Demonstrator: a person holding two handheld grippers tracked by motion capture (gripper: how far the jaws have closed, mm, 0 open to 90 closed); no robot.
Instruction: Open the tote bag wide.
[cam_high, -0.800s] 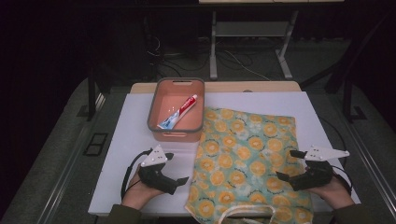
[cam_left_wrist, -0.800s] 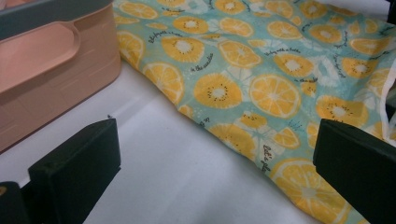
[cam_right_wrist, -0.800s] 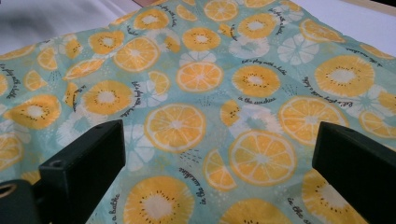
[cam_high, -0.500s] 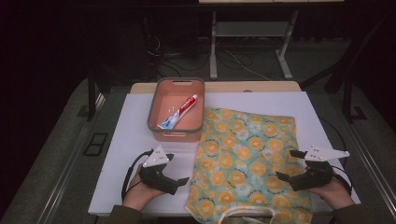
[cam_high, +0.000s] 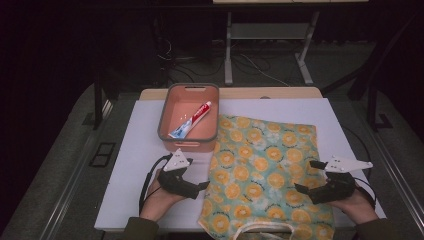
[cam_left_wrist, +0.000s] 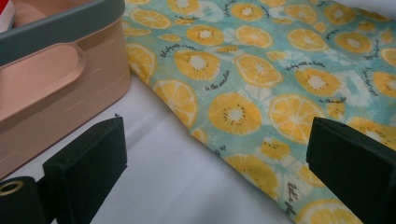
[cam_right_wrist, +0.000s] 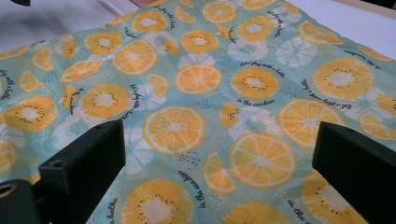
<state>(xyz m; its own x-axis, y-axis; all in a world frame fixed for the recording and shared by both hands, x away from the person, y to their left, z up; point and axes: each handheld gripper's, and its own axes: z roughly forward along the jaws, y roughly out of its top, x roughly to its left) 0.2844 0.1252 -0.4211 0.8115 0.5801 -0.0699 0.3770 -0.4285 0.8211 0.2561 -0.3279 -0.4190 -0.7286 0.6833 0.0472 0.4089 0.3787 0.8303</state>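
Note:
A teal cloth bag printed with orange slices lies flat on the white table top, its pale handle at the near edge. My left gripper rests on the table beside the bag's left edge, jaws open and pointing at it. In the left gripper view the open left gripper spans the bag's edge with nothing gripped. My right gripper sits over the bag's right side, open. The right gripper view shows that gripper wide above the printed cloth.
A pink bin with a grey rim stands just behind the left gripper and touches the bag's far left corner. It holds a red and white toothpaste tube. In the left gripper view the bin's wall is close on the left.
The left gripper has edged slightly toward the bag's left edge. The right gripper and the bag have stayed where they were.

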